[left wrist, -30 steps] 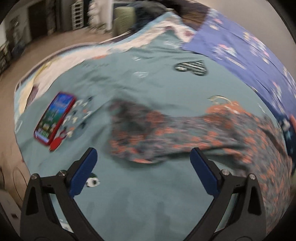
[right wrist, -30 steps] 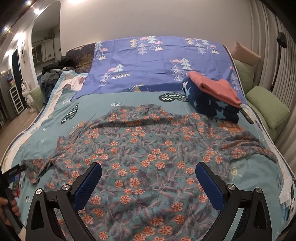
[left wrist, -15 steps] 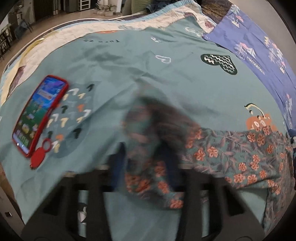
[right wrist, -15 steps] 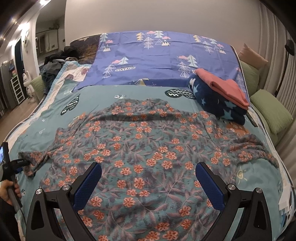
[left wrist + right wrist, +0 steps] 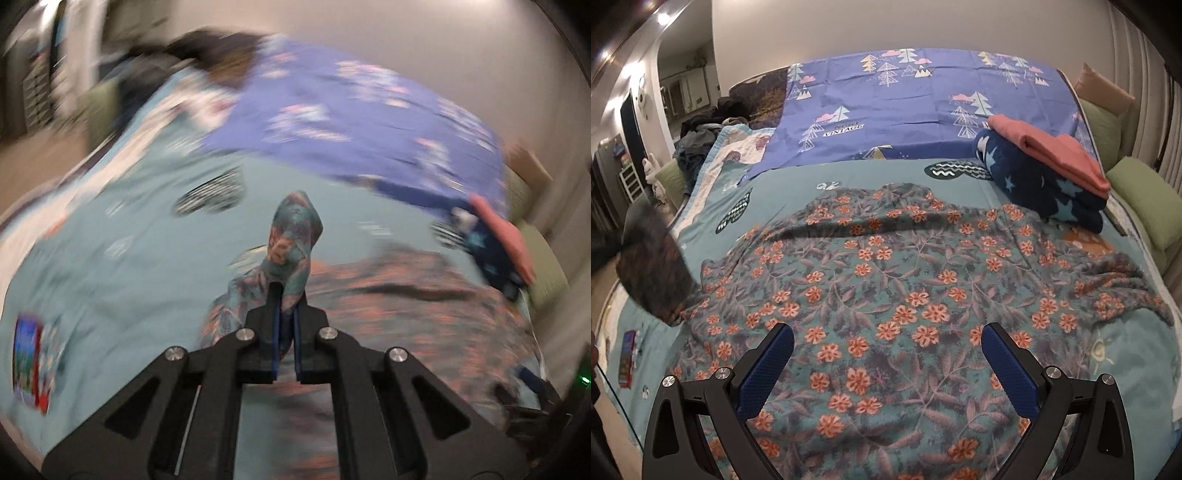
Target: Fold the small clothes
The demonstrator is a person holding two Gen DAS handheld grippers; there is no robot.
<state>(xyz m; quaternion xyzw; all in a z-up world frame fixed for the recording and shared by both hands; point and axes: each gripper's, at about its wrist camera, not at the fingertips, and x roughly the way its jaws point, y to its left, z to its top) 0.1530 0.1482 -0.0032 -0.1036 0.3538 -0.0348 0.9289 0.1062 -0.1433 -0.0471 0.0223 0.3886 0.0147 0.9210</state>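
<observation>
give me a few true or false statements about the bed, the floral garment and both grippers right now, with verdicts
1. The left gripper is shut on a corner of the teal floral fleece garment. True.
2. The right gripper is clamped on the garment. False: it is open above the fabric, holding nothing.
3. A folded coral-pink cloth lies on top of a folded navy star-patterned blanket. True.
4. The floral garment is already folded into a neat stack. False: it lies spread across the teal bedspread.
5. A red-cased phone lies on the bedspread, left of the garment. True.
</observation>
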